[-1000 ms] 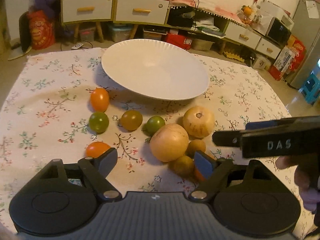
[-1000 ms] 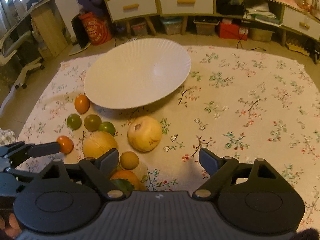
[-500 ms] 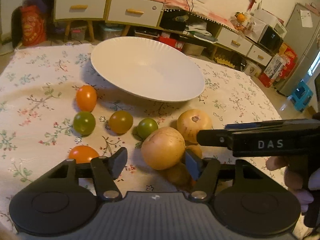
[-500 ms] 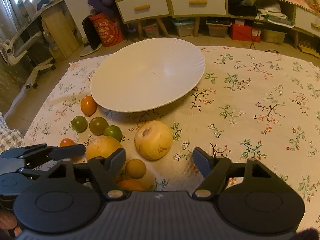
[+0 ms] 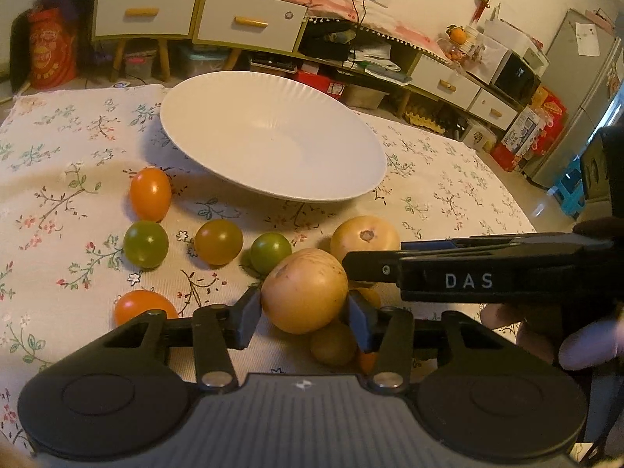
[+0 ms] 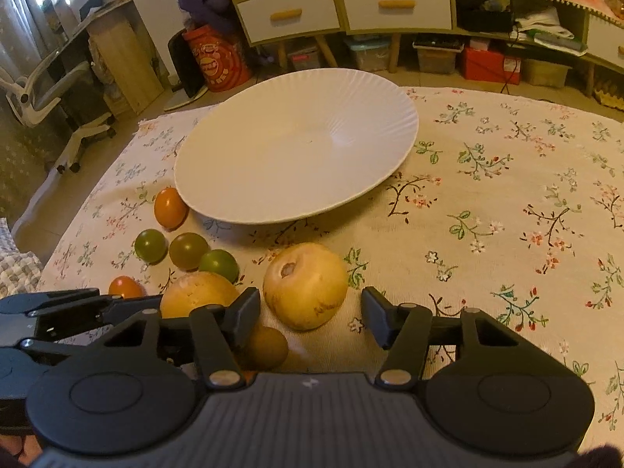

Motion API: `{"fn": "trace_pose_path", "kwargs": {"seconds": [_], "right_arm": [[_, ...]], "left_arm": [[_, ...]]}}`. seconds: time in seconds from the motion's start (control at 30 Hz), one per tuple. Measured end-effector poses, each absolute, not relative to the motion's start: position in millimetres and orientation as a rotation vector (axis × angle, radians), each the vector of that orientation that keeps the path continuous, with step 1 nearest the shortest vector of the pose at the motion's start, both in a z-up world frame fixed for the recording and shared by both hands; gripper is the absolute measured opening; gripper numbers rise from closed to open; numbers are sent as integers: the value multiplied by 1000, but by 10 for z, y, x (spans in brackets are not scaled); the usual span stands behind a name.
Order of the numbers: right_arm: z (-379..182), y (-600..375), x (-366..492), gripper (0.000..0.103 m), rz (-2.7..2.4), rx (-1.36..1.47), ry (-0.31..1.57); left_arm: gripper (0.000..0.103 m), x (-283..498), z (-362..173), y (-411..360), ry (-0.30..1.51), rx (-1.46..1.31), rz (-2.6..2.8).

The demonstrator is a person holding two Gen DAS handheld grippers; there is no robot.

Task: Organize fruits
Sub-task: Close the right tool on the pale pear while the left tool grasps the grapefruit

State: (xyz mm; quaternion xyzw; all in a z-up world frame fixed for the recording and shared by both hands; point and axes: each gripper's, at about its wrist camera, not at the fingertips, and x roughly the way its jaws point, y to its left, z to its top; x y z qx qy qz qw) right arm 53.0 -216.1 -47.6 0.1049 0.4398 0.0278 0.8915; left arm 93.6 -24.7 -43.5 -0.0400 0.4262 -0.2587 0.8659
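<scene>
Both pairs of jaws have narrowed since a second ago, each now framing a big yellow fruit.

Left gripper (image 5: 300,314) jaws are closing on the nearer yellow fruit (image 5: 304,290); its pads look to touch both sides. Right gripper (image 6: 310,318) jaws are closing around the other yellow fruit (image 6: 306,284), a gap visible on the right side. Both fruits lie on the floral-cloth surface (image 6: 507,234), near the empty white plate (image 6: 296,156)'s front rim. Small orange and green tomatoes (image 5: 146,243) sit left of the plate's front rim.
</scene>
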Motion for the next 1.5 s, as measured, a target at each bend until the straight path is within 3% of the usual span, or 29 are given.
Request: {"fn": "trace_pose_path", "kwargs": {"seconds": [0.37,1.5], "right_arm": [[-483,-2141,543,47,58,211,899],[-344,-2237,537,44,30,286,909]], "left_arm": [[33,950,-448,-259,876,-85,-546],[32,951,-339,-208,891,-137,-584]]}}
